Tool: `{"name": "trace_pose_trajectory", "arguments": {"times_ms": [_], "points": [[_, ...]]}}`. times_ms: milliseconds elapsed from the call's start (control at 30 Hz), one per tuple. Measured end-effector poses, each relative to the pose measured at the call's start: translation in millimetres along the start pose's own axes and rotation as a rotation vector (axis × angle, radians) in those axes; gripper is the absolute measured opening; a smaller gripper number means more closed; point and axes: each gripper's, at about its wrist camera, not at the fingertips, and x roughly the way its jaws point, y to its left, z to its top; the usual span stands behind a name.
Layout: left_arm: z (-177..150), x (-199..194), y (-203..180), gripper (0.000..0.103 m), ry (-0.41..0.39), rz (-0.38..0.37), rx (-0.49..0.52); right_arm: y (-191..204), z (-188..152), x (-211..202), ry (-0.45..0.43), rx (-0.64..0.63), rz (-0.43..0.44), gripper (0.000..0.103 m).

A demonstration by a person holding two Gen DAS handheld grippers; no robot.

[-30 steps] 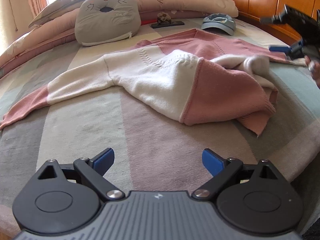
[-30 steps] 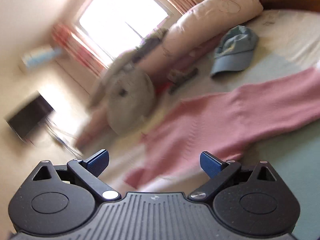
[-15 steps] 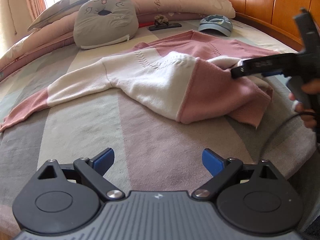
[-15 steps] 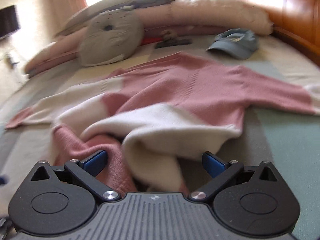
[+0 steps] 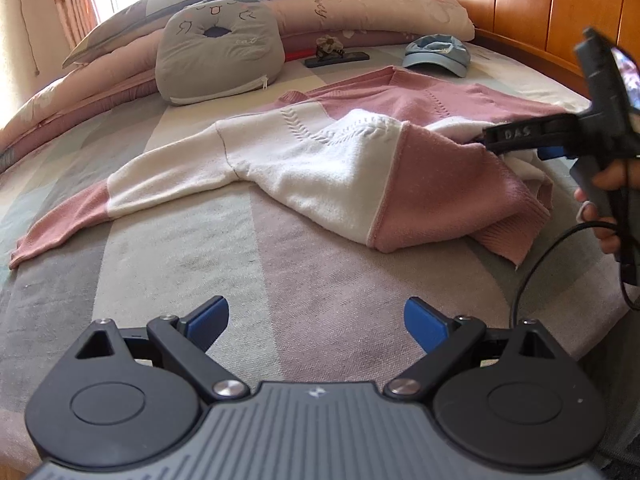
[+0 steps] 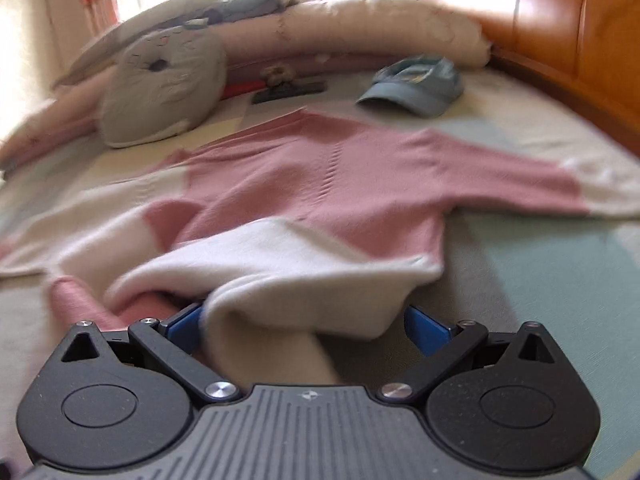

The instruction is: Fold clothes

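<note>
Fuzzy knit sweater point(image 5: 344, 168), glossy wooden headboard point(image 5: 532, 8), seemingly matt plastic gripper point(image 5: 316, 322).

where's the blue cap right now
The blue cap lies on the bed at the far right in both views, near the wooden headboard, just beyond the pink and white sweater and right of the dark phone-like object.

In the left wrist view, the letters "DAS" stood in raised print on the black finger of the right gripper point(image 5: 516, 140), at the right of the frame. The grey cat-face cushion point(image 5: 218, 62) in the upper left carried the small word "cat" below its dark nose. On the long pink pillow point(image 5: 380, 8) at the top, a cursive word ran sideways, too distorted to read. The right wrist view was too blurred for any lettering.
</note>
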Motion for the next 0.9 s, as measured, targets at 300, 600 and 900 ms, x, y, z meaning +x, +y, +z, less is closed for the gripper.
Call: {"name": "trace_pose_trajectory", "arguments": {"times_ms": [300, 600, 900], "points": [[-1, 0, 4, 0.095, 0.008, 0.016, -0.007, -8, -2, 10, 0.002, 0.011, -0.071, 0.103], [-5, -1, 7, 0.095, 0.010, 0.020, -0.012, -66, -3, 11, -0.059, 0.021, -0.239, 0.103], [-2, -1, 2, 0.095, 0.001, 0.009, 0.003, -144, -18, -21, -0.019, 0.147, -0.385, 0.103]]}}
